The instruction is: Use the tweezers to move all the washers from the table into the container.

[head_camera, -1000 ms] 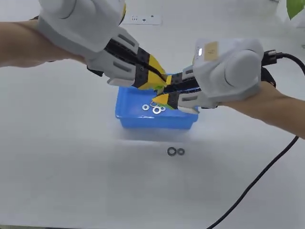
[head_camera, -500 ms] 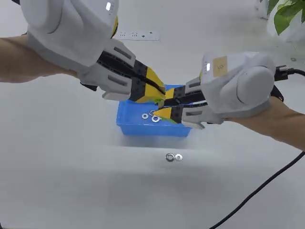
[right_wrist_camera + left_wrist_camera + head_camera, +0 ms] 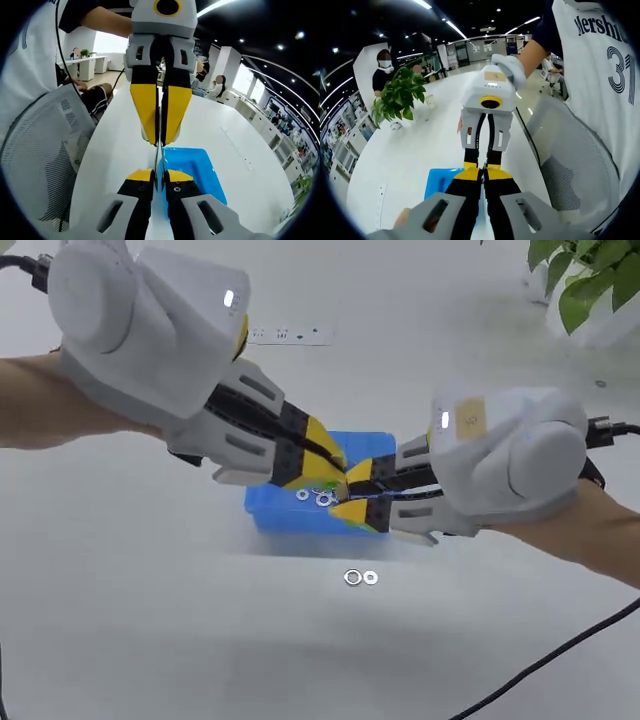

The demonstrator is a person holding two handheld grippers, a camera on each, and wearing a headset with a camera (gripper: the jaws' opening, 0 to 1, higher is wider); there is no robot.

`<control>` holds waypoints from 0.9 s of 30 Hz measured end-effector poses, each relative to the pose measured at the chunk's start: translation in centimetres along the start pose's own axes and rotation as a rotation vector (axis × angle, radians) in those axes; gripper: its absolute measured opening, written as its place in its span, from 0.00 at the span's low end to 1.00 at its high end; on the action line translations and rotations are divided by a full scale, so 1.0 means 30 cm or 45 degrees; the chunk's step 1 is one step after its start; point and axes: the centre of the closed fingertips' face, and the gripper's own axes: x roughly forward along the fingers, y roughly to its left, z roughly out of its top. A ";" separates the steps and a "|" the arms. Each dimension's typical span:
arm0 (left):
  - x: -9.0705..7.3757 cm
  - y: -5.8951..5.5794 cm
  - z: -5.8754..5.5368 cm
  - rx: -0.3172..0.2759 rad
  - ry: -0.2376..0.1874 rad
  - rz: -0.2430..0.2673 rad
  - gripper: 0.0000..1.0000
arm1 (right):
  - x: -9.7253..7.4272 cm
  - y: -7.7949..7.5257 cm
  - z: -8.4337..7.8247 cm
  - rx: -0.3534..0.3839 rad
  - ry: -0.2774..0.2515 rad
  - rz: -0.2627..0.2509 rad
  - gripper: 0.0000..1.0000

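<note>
Well along but not finished, at a guess. Already inside the shallow blue plastic container, near the middle of the white bench: a small cluster of flat silver washers. Out on the bare bench, just off the container's near side and well apart from every edge: two more loose washers, side by side, touching or nearly so. Left to do, then, by that count: fetching the pair and dropping it in with the rest. Over the container's near wall, tip to tip, the left tongs and the right tongs, both drawn in narrow. Pinched in the right tongs, going by the right gripper view, the thin metal tweezers, with the far end apparently nipped in the left tongs as well. As for the surface: smooth, matte and pale, likely easy to slide a tweezer tip along yet apt to let a flat ring skate away. Along the far edge, a white power strip; toward the far right corner, a leafy green plant. Beyond, in the gripper views, an open office with long ceiling lights, rows of desks, a grey mesh chair close by and people in the distance.
</note>
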 end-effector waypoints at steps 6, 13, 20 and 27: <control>0.009 -0.036 -0.009 -0.008 0.008 -0.013 0.06 | -0.002 0.038 -0.011 -0.003 0.016 0.019 0.10; 0.033 -0.076 -0.030 -0.022 0.020 -0.031 0.06 | 0.012 0.089 -0.033 -0.041 0.044 0.048 0.10; 0.047 -0.130 -0.042 -0.055 0.028 -0.071 0.06 | 0.027 0.143 -0.061 -0.003 0.047 0.083 0.10; 0.075 -0.154 -0.055 -0.080 0.032 -0.100 0.06 | 0.035 0.167 -0.092 0.036 0.052 0.100 0.10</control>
